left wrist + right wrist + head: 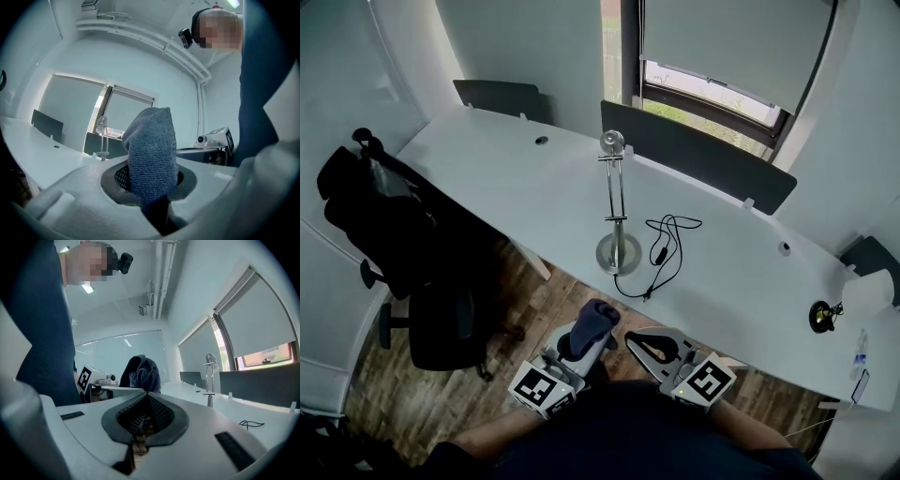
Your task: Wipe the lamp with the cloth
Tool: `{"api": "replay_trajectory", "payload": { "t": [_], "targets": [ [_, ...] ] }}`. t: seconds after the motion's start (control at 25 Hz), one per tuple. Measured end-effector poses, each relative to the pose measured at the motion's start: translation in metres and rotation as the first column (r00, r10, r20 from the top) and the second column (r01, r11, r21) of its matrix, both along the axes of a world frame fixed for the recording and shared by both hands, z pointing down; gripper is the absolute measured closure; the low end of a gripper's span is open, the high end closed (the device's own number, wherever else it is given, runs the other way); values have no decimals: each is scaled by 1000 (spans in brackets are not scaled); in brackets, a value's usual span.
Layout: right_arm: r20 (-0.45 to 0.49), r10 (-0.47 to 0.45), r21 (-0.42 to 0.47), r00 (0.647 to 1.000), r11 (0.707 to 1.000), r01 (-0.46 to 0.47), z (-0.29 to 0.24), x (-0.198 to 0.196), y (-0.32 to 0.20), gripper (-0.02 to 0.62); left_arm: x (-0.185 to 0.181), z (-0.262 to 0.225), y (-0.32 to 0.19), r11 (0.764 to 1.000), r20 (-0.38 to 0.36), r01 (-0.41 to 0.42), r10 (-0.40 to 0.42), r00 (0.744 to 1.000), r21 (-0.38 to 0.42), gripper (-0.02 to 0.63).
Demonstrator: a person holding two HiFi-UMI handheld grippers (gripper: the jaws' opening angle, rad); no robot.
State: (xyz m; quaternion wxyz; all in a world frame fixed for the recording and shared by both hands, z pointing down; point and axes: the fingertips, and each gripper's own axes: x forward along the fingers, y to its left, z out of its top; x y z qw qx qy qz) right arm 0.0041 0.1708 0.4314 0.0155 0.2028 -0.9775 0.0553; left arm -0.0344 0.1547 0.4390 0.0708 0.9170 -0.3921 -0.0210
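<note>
Wipe not started yet, as far as I'm seeing. Left gripper (pixel 594 317) is clamping the blue cloth (pixel 152 149); the fold is sticking up out of the jaws. Right gripper (pixel 651 344) is showing its pads pressed together with nothing between them, so it's empty.

Both are hanging close to the body, over the floor (pixel 553 300), short of the desk (pixel 497 178) edge. The lamp (pixel 616 202) is standing upright on the desk, well apart from the cloth, with no contact anywhere. I'm judging the pickup done and everything else left: reach in, wipe head, stem and base.

Clearance notes:
- Lamp base is sitting near the desk's near edge, so I'm expecting a short reach over that edge.
- Black cable (pixel 665 249) is looping just right of the base and running to it. Snag risk if I'm coming in from the right.
- Desk left of the lamp is looking bare, so that's the cleaner approach for the left gripper.
- Dark divider panel (pixel 703 155) is standing behind the lamp head, limiting room at the back.
- Chair (pixel 431 319) is sitting off to the left, well apart.
- Lamp looks slim and tall; I'm thinking the free right gripper may be needed to steady it.
</note>
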Motion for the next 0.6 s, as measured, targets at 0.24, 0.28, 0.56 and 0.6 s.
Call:
{"api": "replay_trajectory", "payload": {
  "t": [0.24, 0.28, 0.56, 0.6],
  "targets": [
    [-13, 114, 4, 993, 993, -114, -15, -29, -97, 583, -35, -15, -88, 999, -22, -51, 51, 998, -1, 526],
    [-12, 132, -2, 991, 991, -132, -16, -34, -112, 583, -40, -16, -103, 998, -25, -62, 62, 998, -5, 526],
    [-35, 256, -32, 966, 966, -257, -21, -55, -188, 583, -73, -34, -181, 989, -36, -149, 150, 988, 11, 526],
    [-35, 272, -27, 962, 962, -273, -22, -56, -198, 583, -77, -34, -189, 988, -37, -156, 156, 987, 12, 526]
  ]
}}
